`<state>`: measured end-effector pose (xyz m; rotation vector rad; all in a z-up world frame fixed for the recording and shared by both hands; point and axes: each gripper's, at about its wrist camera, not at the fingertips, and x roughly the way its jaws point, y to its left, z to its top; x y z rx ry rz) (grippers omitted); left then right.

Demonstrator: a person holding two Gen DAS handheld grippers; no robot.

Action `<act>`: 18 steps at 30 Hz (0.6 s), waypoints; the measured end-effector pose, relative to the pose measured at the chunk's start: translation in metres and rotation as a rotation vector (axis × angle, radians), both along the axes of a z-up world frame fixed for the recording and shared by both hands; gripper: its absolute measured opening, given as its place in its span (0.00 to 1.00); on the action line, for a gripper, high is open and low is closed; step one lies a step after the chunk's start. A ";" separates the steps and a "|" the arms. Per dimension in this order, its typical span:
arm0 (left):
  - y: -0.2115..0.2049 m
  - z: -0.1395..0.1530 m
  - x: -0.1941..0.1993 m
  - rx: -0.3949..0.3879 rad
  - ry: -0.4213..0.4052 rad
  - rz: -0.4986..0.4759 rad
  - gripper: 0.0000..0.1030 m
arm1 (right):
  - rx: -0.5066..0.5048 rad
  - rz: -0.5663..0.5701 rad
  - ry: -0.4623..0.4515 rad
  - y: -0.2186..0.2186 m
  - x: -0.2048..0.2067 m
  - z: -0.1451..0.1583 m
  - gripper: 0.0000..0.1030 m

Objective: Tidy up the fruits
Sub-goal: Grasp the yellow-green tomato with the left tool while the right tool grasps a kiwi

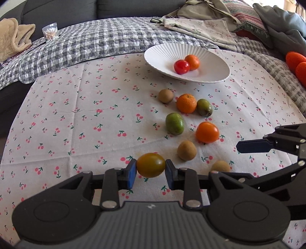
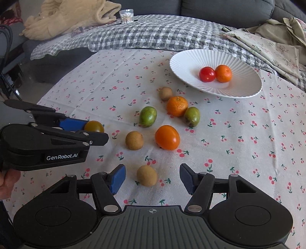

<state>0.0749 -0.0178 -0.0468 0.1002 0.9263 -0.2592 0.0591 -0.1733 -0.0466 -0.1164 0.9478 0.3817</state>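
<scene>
My left gripper (image 1: 151,169) is shut on an olive-brown tomato (image 1: 151,167), lifted just above the cherry-print cloth; the right wrist view shows it at the left (image 2: 95,130). My right gripper (image 2: 152,177) straddles a small brown fruit (image 2: 146,175), its blue pads (image 2: 117,178) clear of the fruit on both sides. A white ribbed plate (image 2: 183,63) at the back right holds a red tomato (image 2: 207,74) and an orange fruit (image 2: 223,73). Loose on the cloth lie a mandarin (image 2: 177,106), two green fruits (image 2: 148,116), an orange tomato (image 2: 167,137) and two more brown fruits (image 2: 134,140).
A grey checked quilt (image 2: 133,36) borders the cloth at the back, with a beige blanket (image 2: 67,17), a jar of cotton swabs (image 2: 126,16) and folded floral fabric (image 2: 267,46). A person's hand (image 2: 7,183) holds the left gripper. Orange objects (image 1: 296,59) lie at the far right.
</scene>
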 end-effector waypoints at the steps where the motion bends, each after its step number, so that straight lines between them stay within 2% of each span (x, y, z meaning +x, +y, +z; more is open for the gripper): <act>1: 0.000 0.000 0.000 -0.001 0.000 0.000 0.29 | -0.003 0.005 0.003 0.002 0.001 -0.003 0.58; 2: 0.000 0.000 0.000 0.000 -0.001 -0.001 0.29 | -0.009 0.010 0.008 0.003 0.001 -0.005 0.55; 4: -0.001 0.000 0.000 0.005 -0.004 -0.003 0.29 | -0.023 0.021 0.019 0.007 0.002 -0.011 0.34; 6: -0.001 0.000 0.000 0.007 -0.005 -0.002 0.29 | -0.025 0.020 0.017 0.008 0.002 -0.012 0.23; 18: 0.001 0.009 0.003 -0.016 -0.030 0.020 0.29 | -0.003 -0.023 -0.019 -0.001 0.004 0.009 0.23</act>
